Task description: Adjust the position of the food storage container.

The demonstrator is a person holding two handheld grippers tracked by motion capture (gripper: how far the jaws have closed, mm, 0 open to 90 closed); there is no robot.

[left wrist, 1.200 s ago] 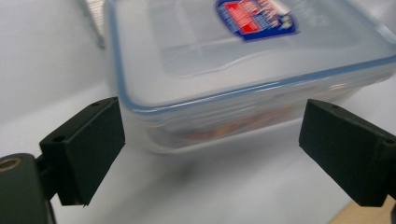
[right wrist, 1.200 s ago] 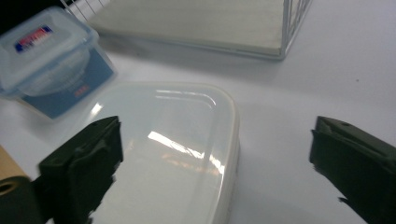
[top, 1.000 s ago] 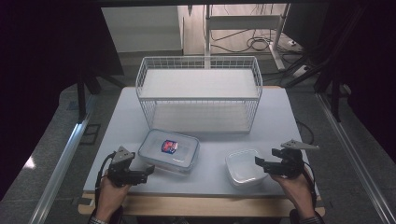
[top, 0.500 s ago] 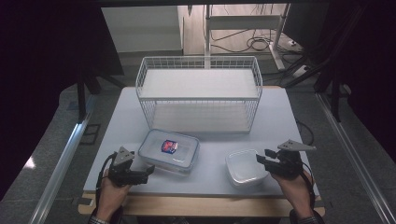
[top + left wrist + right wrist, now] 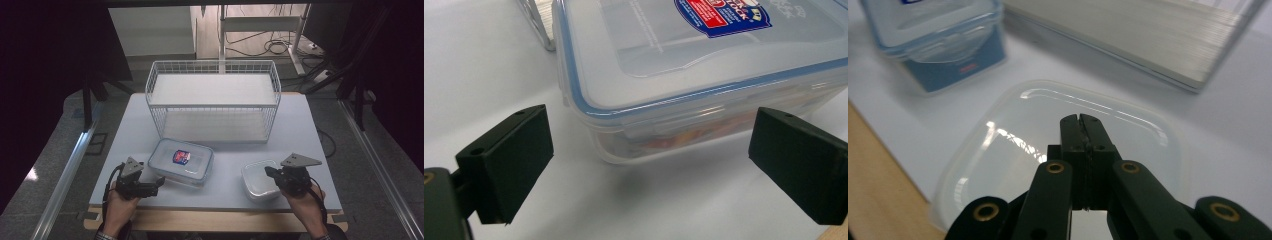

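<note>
right gripper [image 5: 1082, 120]: jaws have just been closing and now meet with nothing visible between them; tips sit over the near side of the small clear container, contact not certain.
small clear container [image 5: 261, 179]: square, translucent soft-looking lid, at the near right of the table just beside the right gripper [image 5: 272, 173]; judged light, slightly flexible, glossy and likely slippery; best taken by the raised rim or a corner, not the flat lid.
left gripper [image 5: 649, 165]: jaws wide apart, pads clear of the lidded box, one to each side of its near corner.
lidded box [image 5: 181, 161]: rectangular, clear, blue seal, red-and-blue label on the lid; near left of centre on the table, close to the left gripper [image 5: 161, 181]; judged stiff, hard plastic, heavier if filled; take by the short sides under the lid edge.
wire basket [image 5: 214, 100]: white, far centre, well apart from both grippers.
table [image 5: 295, 125]: pale, smooth.
hard to make out: box contents, an orange blur through the wall; label text; whether the small container holds anything; box's far edge cut off in the left gripper view.
</note>
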